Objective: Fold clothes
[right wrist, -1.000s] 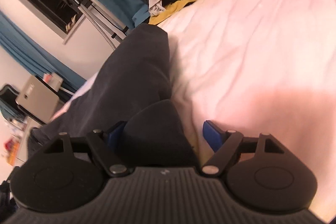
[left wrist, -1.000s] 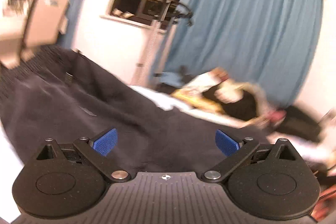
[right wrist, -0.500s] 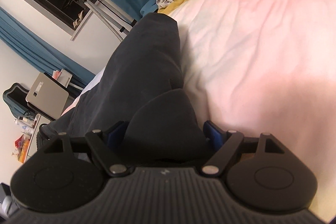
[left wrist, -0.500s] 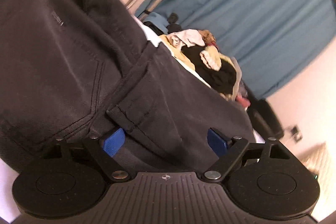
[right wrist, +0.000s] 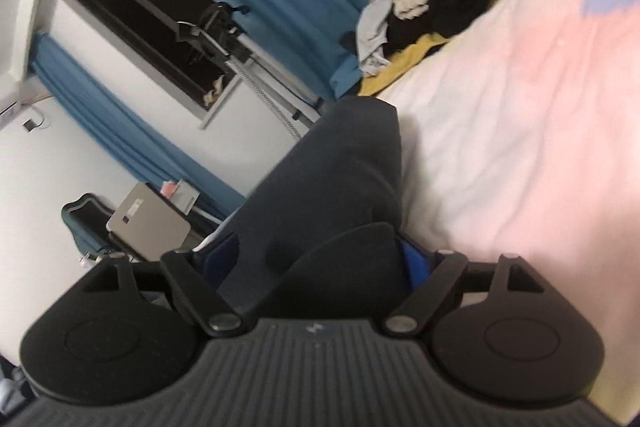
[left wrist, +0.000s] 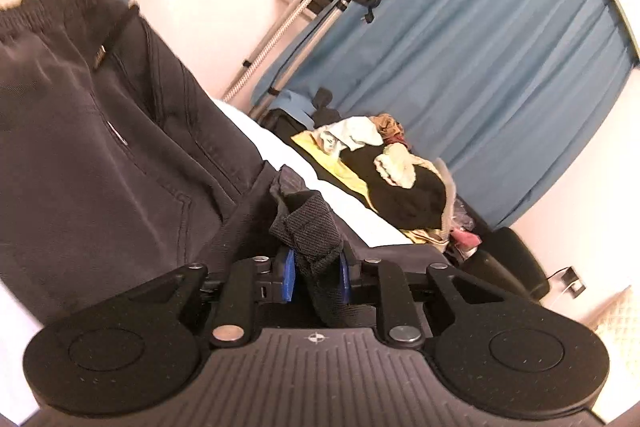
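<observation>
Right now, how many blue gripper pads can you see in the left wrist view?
2: one pad left of the pinched dark trousers, the other right of them; the jaws are closing.

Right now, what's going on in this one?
Someone is folding dark trousers on a bed. The left tongs are closing, with a bunched fold of the fabric between the blue pads. The right tongs are opening, their jaws wide around a thick fold of trouser leg. A pile of clothes waits behind.
</observation>
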A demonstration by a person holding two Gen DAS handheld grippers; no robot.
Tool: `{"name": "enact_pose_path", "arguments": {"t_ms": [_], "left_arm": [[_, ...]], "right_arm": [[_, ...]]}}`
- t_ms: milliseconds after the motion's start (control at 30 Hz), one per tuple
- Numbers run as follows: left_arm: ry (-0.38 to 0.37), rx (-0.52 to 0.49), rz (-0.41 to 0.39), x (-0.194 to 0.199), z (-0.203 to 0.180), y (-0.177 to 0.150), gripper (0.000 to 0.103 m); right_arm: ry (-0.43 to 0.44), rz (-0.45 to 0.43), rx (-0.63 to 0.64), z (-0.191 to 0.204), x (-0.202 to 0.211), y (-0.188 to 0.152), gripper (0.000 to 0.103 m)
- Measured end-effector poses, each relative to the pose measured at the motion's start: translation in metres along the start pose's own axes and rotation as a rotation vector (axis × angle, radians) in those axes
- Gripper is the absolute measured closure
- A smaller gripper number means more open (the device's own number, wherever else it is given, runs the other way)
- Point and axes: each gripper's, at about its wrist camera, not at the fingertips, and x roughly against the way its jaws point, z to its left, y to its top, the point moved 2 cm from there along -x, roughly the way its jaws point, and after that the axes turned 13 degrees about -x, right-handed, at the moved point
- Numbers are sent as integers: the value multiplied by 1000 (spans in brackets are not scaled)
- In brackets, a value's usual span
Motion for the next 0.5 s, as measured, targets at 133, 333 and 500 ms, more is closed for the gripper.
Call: {"name": "enact_pose_path", "arguments": {"t_ms": [133, 333, 500], "left_arm": [[90, -121, 121, -22, 6, -21, 78], [118, -181, 157, -33, 8, -30, 76], [109, -203, 148, -31, 7, -33, 74]], "right_arm": [[-89, 66, -53, -19, -14, -8, 18], [140, 65, -106, 1, -9, -8, 18], [141, 34, -88, 12, -12, -10, 22]]}}
